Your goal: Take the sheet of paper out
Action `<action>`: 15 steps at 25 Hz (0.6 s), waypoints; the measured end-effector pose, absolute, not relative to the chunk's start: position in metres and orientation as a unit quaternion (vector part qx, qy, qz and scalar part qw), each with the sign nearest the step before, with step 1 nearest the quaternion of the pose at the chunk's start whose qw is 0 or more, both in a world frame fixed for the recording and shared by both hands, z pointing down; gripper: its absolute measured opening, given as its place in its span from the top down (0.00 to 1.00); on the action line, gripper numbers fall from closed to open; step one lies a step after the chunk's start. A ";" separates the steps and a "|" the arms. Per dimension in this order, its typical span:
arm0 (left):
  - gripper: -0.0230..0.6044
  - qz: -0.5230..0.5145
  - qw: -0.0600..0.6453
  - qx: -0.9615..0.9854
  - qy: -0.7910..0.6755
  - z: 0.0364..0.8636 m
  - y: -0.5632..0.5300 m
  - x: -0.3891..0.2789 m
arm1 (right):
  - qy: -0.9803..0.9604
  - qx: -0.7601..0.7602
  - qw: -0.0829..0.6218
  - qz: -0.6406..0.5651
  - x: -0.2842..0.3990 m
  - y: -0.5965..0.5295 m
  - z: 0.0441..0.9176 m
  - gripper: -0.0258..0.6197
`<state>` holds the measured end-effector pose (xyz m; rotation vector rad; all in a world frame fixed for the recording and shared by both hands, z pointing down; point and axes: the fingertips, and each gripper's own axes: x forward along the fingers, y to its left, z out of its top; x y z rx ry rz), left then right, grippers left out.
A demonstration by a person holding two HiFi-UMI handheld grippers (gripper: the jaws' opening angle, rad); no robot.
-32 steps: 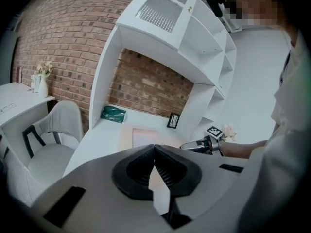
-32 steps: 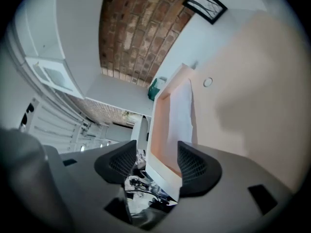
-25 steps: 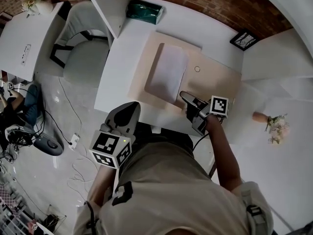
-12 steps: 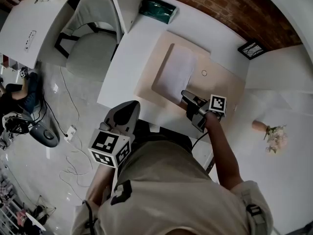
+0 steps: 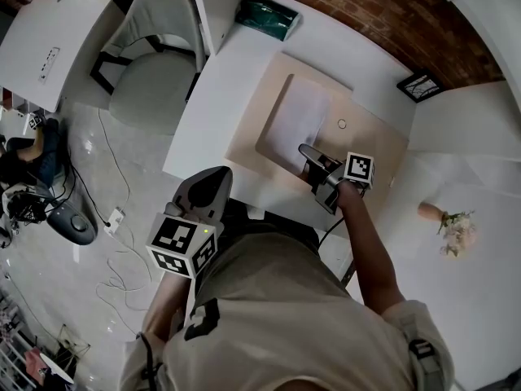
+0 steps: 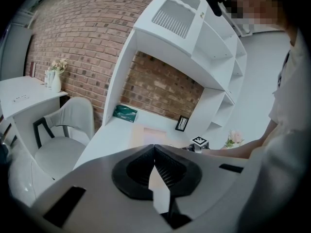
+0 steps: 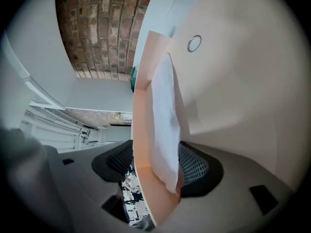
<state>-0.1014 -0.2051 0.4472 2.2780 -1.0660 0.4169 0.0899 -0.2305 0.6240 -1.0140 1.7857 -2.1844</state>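
The sheet (image 5: 297, 120) (image 7: 163, 115) is seen lying on a tan mat (image 5: 370, 149) (image 7: 141, 130) on the white tabletop (image 5: 212, 112). Its near corner and the mat's edge are straddled by the right gripper (image 5: 308, 155) (image 7: 155, 164), whose jaws are held apart, a gap showing beside one pad. The left gripper (image 5: 213, 179) (image 6: 154, 147) is held off the tabletop's near edge, its jaws pressed together with nothing between them.
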 end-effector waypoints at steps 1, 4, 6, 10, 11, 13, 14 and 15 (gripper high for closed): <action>0.94 0.156 0.292 0.854 -0.400 0.447 -0.205 -0.102 | 0.595 -0.337 0.071 -0.726 0.089 -0.232 0.624 0.49; 0.94 0.153 0.293 0.854 -0.403 0.446 -0.206 -0.102 | 0.602 -0.334 0.067 -0.723 0.087 -0.236 0.622 0.49; 0.94 0.153 0.294 0.853 -0.404 0.446 -0.205 -0.103 | 0.606 -0.331 0.066 -0.720 0.086 -0.238 0.623 0.49; 0.94 0.154 0.296 0.851 -0.406 0.448 -0.205 -0.102 | 0.624 -0.318 0.081 -0.709 0.083 -0.248 0.614 0.49; 0.94 0.155 0.296 0.851 -0.406 0.448 -0.206 -0.102 | 0.629 -0.316 0.085 -0.705 0.083 -0.249 0.612 0.49; 0.94 0.154 0.296 0.851 -0.407 0.448 -0.207 -0.102 | 0.637 -0.307 0.102 -0.699 0.083 -0.253 0.606 0.49; 0.94 0.154 0.296 0.851 -0.407 0.447 -0.207 -0.102 | 0.641 -0.300 0.115 -0.697 0.082 -0.255 0.601 0.49; 0.94 0.154 0.296 0.851 -0.406 0.447 -0.206 -0.102 | 0.645 -0.292 0.128 -0.694 0.082 -0.256 0.596 0.49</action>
